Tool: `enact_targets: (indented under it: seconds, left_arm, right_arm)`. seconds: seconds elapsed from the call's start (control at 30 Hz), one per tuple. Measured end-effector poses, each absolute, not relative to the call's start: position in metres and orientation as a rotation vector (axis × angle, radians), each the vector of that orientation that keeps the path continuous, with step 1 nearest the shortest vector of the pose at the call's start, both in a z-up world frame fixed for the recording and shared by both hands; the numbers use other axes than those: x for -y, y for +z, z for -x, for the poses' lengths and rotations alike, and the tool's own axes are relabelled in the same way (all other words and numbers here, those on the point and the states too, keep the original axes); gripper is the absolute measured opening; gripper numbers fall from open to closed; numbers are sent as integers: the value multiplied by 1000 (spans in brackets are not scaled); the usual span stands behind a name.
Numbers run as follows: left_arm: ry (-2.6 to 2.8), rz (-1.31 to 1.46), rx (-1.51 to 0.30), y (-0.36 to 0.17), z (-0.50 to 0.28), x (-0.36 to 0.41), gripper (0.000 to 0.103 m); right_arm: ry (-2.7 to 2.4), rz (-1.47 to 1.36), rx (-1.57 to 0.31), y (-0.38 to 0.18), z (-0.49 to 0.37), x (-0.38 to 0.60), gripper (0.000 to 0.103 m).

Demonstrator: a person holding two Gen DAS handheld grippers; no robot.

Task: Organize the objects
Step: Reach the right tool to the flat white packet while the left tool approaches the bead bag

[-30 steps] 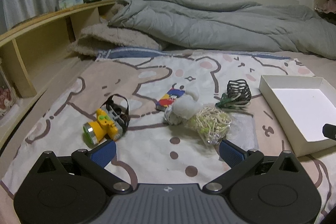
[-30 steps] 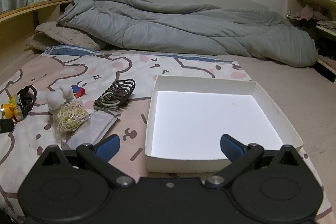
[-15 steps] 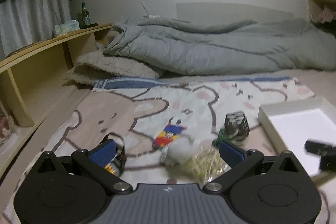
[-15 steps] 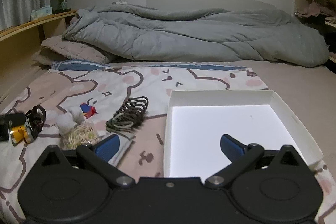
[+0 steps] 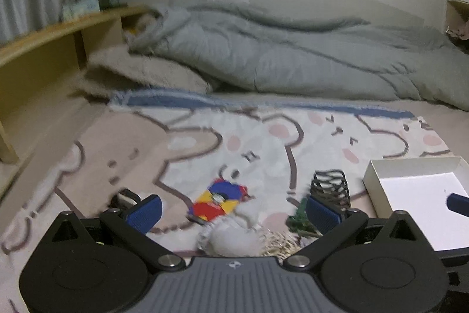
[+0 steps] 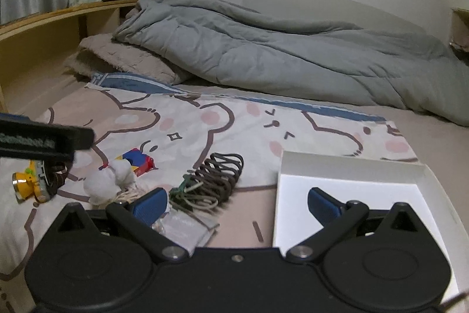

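The left black two-finger gripper with blue pads [image 5: 233, 211] is held level, its jaws spread wide with nothing between them. The right black two-finger gripper with blue pads [image 6: 237, 204] is likewise spread wide and holds nothing. In the right wrist view a finger of the left gripper reaches in from the left edge, higher than the right gripper's fingertips.

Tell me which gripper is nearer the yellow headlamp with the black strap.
Left. The left gripper hangs right over the yellow headlamp; the right gripper sits off to its right, by the white cardboard box.
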State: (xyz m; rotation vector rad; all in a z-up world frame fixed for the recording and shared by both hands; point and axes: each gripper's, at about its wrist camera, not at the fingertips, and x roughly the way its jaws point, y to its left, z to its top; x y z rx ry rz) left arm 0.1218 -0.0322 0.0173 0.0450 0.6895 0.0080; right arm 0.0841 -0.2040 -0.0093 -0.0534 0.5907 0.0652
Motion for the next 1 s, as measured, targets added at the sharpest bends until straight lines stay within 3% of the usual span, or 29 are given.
enact_targets:
  seconds: [0.6, 1.0]
  left_arm:
    - [-48, 107, -975, -73, -169, 21, 103]
    - [-95, 235, -1049, -93, -178, 16, 103]
  right_arm:
    - [193, 117, -632, -70, -85, 181, 103]
    - [281, 260, -727, -95, -85, 148, 103]
